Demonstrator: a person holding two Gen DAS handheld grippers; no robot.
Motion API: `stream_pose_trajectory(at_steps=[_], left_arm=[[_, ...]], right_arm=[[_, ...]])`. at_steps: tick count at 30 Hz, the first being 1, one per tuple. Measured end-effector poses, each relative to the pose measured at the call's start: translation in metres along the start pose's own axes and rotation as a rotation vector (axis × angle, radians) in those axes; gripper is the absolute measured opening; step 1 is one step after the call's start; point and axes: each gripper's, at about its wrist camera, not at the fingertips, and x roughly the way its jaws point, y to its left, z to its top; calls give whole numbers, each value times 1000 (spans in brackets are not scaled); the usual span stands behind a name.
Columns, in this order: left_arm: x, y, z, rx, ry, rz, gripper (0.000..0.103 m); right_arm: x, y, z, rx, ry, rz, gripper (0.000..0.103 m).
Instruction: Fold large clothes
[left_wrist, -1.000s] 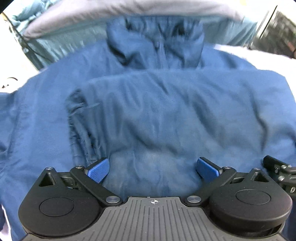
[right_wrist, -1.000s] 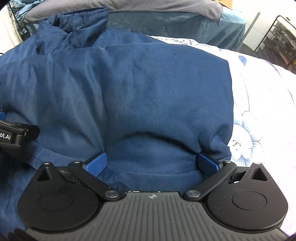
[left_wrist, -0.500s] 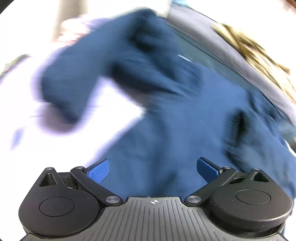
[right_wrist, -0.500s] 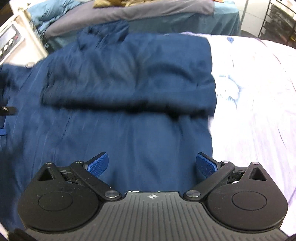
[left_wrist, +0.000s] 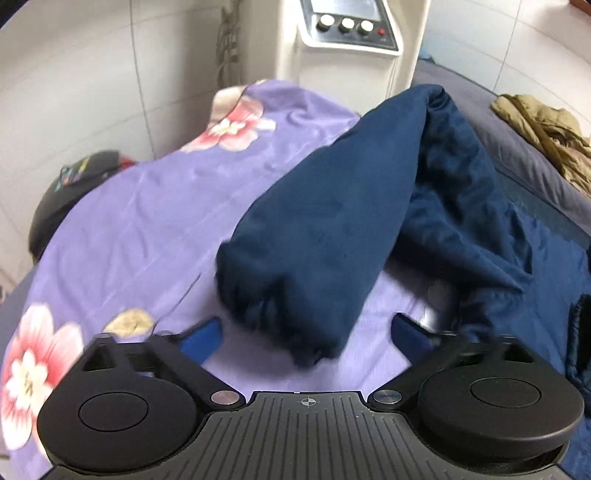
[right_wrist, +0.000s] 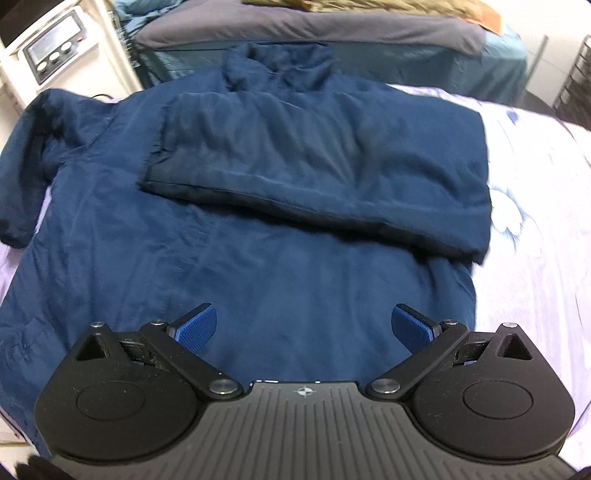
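Navy jacket (right_wrist: 258, 258) spread flat on the floral bedsheet (left_wrist: 140, 221); one sleeve (right_wrist: 314, 162) folded across the chest. Other sleeve's cuff (left_wrist: 291, 295) just ahead of the left gripper (left_wrist: 306, 336), fingers spread, holding nothing; right gripper (right_wrist: 304, 326) above the hem, fingers likewise spread.

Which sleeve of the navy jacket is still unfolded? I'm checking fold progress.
The jacket's left-side sleeve, stretched out over the purple floral sheet before the left gripper. The other sleeve lies folded across the chest.
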Motion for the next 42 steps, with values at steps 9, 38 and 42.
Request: stream_pose_trajectory(at_steps=[9, 38, 42], left_arm=[[-24, 17, 47, -9, -16, -61, 64], [-79, -399, -61, 473, 262, -646, 75], [-47, -399, -97, 484, 422, -648, 103]], right_arm=[[4, 8, -9, -16, 32, -22, 101], [-4, -63, -26, 265, 18, -61, 100], [-3, -81, -33, 320, 39, -91, 100]])
